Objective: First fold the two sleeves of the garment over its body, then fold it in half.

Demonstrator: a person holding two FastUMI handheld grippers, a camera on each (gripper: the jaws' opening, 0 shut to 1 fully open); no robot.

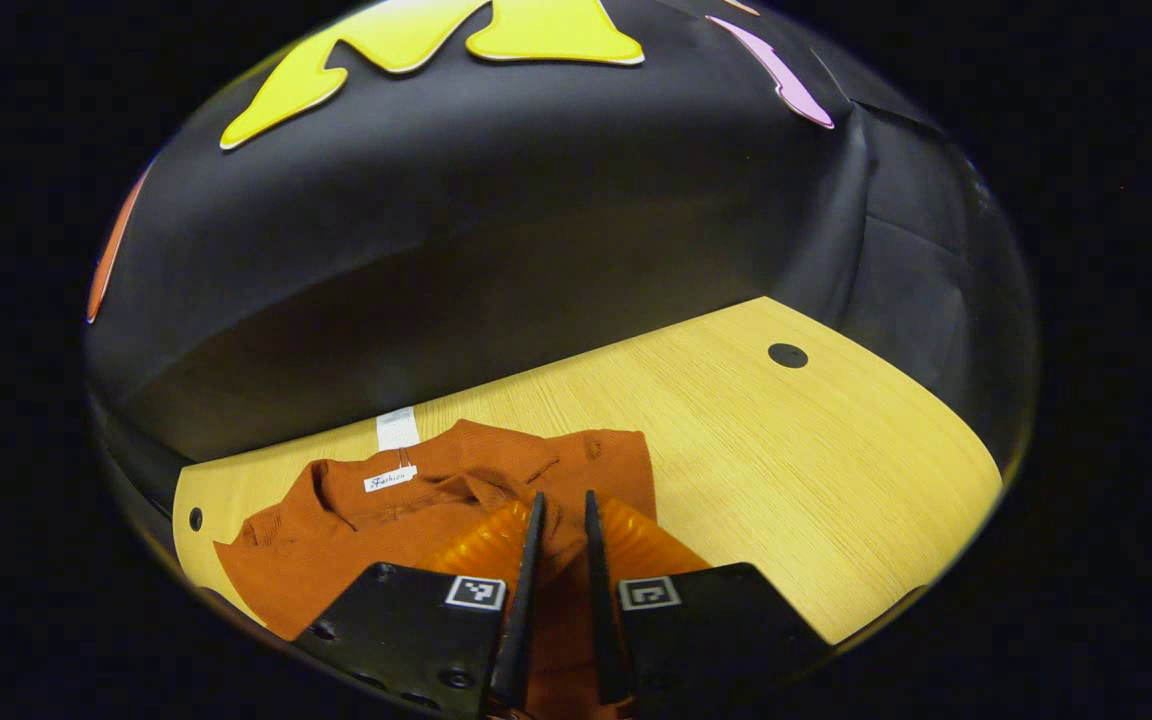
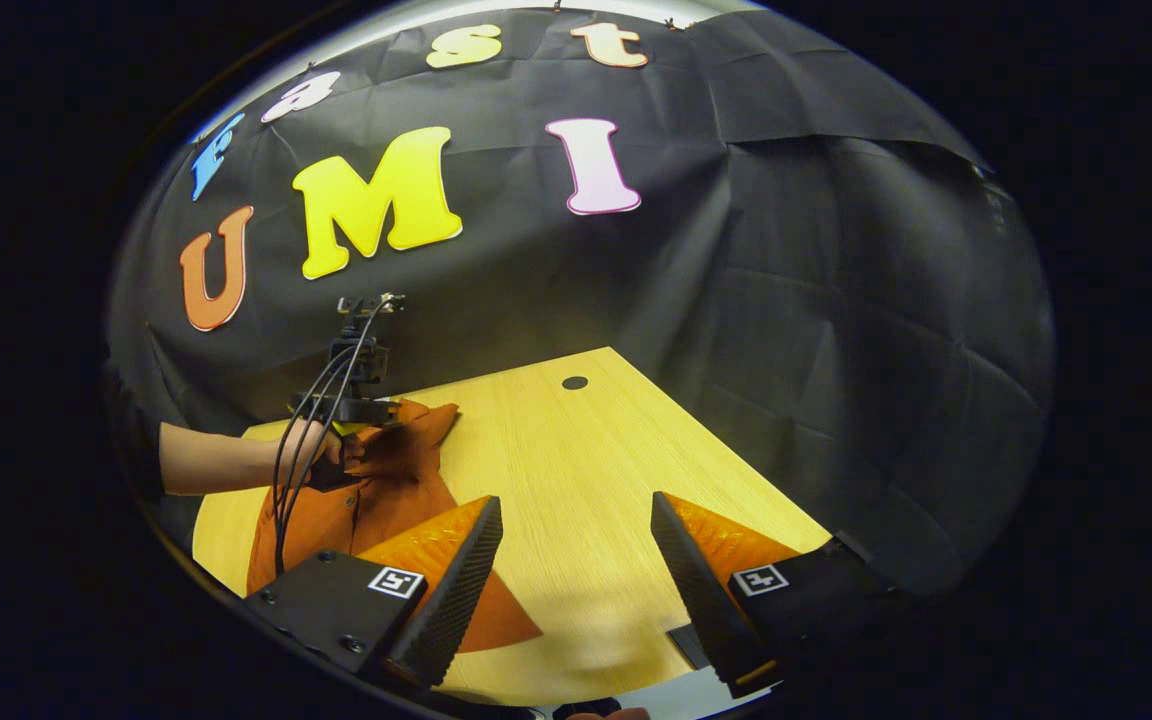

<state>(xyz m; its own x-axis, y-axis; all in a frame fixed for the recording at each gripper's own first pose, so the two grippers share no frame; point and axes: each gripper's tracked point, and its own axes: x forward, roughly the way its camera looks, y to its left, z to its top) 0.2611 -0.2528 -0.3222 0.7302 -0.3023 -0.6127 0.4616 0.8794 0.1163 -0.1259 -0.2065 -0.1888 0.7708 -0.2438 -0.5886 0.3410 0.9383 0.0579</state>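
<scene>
Evidently a fold of the garment (image 1: 456, 490) is pinched between the nearly closed fingers of the left gripper (image 1: 563, 515), probably so a sleeve can be carried over the body. The garment is spread on the table (image 2: 576, 470); the right gripper (image 2: 576, 540) is held released over bare wood.

There is one garment (image 1: 456, 500), rust-orange, lying on one wooden table (image 1: 796, 470). The garment carries two tags: one white tag (image 1: 397, 428) at its far edge and one small label (image 1: 390, 479) by the collar. Two round holes show in the table in the left gripper view, one (image 1: 788, 355) far off and one (image 1: 196, 519) at the left edge. Two grippers are counted: the left gripper (image 1: 563, 505) and the right gripper (image 2: 576, 512). One hand (image 2: 321, 450) holds the farther gripper in the right gripper view.
</scene>
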